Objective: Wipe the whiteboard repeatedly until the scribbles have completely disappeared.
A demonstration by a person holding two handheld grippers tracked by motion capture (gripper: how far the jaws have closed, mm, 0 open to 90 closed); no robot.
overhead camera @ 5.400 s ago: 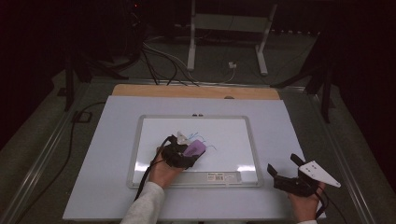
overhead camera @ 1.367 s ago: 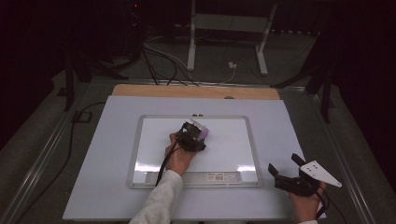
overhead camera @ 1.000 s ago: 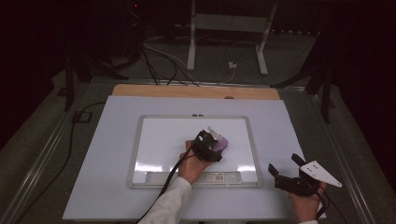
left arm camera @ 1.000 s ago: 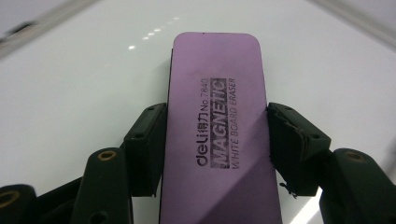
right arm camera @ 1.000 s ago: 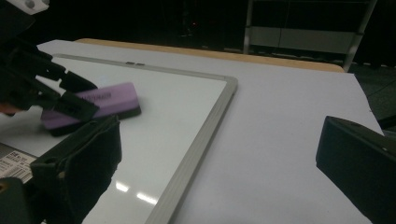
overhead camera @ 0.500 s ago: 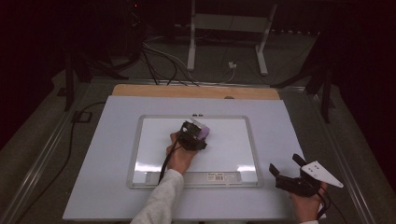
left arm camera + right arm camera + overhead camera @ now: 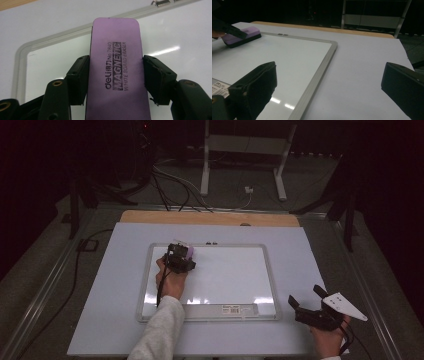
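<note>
A purple magnetic whiteboard eraser (image 7: pixel 115 72) lies flat on the whiteboard (image 7: pixel 225 275) near its far left corner. My left gripper (image 7: pixel 179 254) is shut on the eraser, one black pad pressing each long side. In the right gripper view the eraser (image 7: pixel 242 36) shows at far left on the board (image 7: pixel 287 62). My right gripper (image 7: pixel 305 301) rests on the white table near the board's front right corner, jaws wide open with nothing between them. The board's surface looks wiped clean.
The whiteboard lies on a white tabletop (image 7: pixel 100 285) with a wooden strip (image 7: pixel 210 218) along the far edge. Cables (image 7: pixel 170 185) and a metal stand (image 7: pixel 240 165) sit on the dark floor beyond. A label (image 7: pixel 235 309) marks the board's near frame.
My left gripper has slid the eraser leftward across the board, from the middle to the far left corner. The right gripper has stayed put.
</note>
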